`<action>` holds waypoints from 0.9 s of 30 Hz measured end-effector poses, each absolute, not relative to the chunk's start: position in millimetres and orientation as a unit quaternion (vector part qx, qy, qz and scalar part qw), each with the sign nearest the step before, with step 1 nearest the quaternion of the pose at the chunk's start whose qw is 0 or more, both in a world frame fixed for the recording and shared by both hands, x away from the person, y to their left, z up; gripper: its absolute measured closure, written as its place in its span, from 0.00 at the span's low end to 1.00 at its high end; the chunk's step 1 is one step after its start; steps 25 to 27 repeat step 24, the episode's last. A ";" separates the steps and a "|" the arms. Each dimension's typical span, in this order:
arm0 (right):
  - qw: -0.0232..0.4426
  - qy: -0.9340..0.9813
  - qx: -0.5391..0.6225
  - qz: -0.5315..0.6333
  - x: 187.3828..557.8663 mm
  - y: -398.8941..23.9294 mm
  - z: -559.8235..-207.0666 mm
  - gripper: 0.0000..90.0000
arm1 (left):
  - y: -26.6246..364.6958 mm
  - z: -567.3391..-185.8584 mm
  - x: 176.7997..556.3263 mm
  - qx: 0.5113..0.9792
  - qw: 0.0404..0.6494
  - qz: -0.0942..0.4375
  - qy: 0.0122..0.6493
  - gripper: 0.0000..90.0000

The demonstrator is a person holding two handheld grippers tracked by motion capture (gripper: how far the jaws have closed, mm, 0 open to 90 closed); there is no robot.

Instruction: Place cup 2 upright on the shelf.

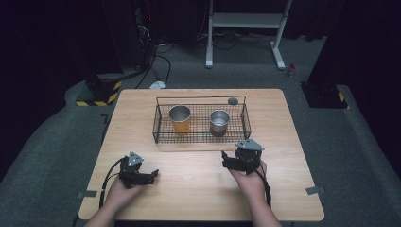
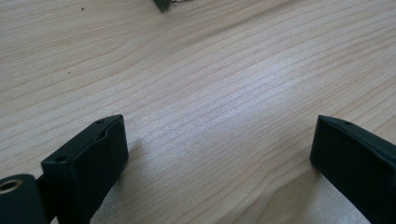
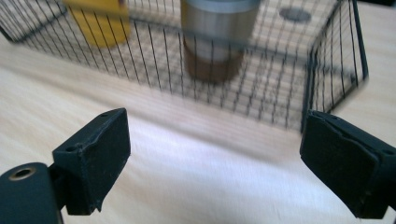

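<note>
a wire basket (image 1: 246, 124) holding two cups sits just ahead of the right gripper (image 1: 230, 160), nearer than the left gripper (image 1: 152, 176); both sets of fingers spread apart, empty.

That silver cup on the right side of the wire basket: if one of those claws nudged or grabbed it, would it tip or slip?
The silver cup looks like thin metal, so probably light and stiff. It stands upright, fairly squat, so a low nudge would likely slide it rather than tip it. Its shiny wall may be slippery, and the wire basket should stop it.
</note>
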State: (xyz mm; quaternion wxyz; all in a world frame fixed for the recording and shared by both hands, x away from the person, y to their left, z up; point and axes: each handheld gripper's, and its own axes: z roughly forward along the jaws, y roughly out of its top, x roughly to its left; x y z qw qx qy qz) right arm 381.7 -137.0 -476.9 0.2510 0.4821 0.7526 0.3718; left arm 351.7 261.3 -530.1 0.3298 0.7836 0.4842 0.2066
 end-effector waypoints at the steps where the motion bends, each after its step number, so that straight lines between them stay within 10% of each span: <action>1: 0.251 0.756 0.480 0.367 378.3 -140.1 -481.8 0.10 | 261.3 -530.1 351.7 0.784 0.330 0.207 0.484 0.05; 27: 0.215 0.774 0.509 0.311 351.1 -170.2 -525.6 0.11 | 261.0 -530.1 351.8 0.784 0.329 0.208 0.484 0.05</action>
